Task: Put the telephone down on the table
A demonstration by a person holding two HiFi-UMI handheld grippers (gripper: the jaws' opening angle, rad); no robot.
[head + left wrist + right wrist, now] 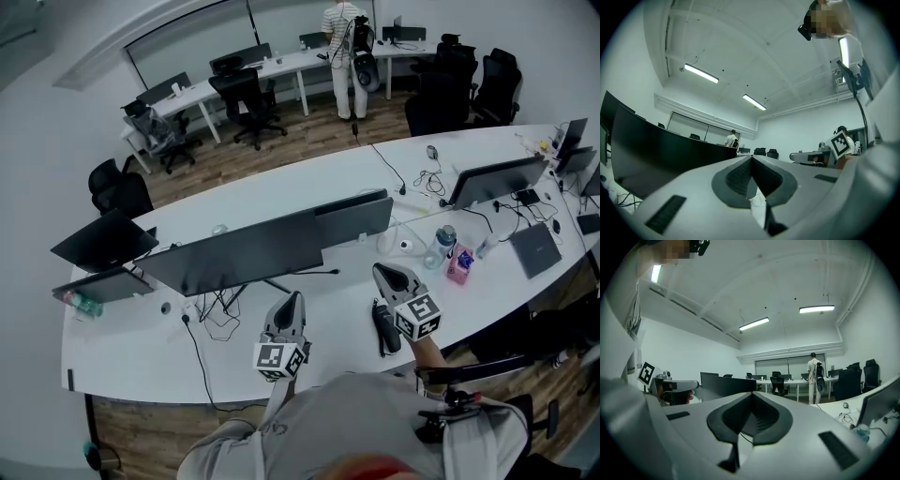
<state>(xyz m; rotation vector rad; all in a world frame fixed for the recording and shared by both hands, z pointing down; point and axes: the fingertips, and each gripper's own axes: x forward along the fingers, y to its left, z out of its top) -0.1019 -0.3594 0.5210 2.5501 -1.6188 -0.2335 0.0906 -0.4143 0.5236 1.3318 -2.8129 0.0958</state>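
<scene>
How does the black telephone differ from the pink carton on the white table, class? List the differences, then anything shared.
Colour: the telephone is black, the carton pink. Pose: the telephone lies flat, the carton stands upright. Place: the telephone is beside the right tool, the carton farther back by a bottle. Both rest on the white table.

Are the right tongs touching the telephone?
Apart. The right gripper view shows the right tongs shut, nothing between them; in the head view the telephone lies on the table behind their tips.
</scene>
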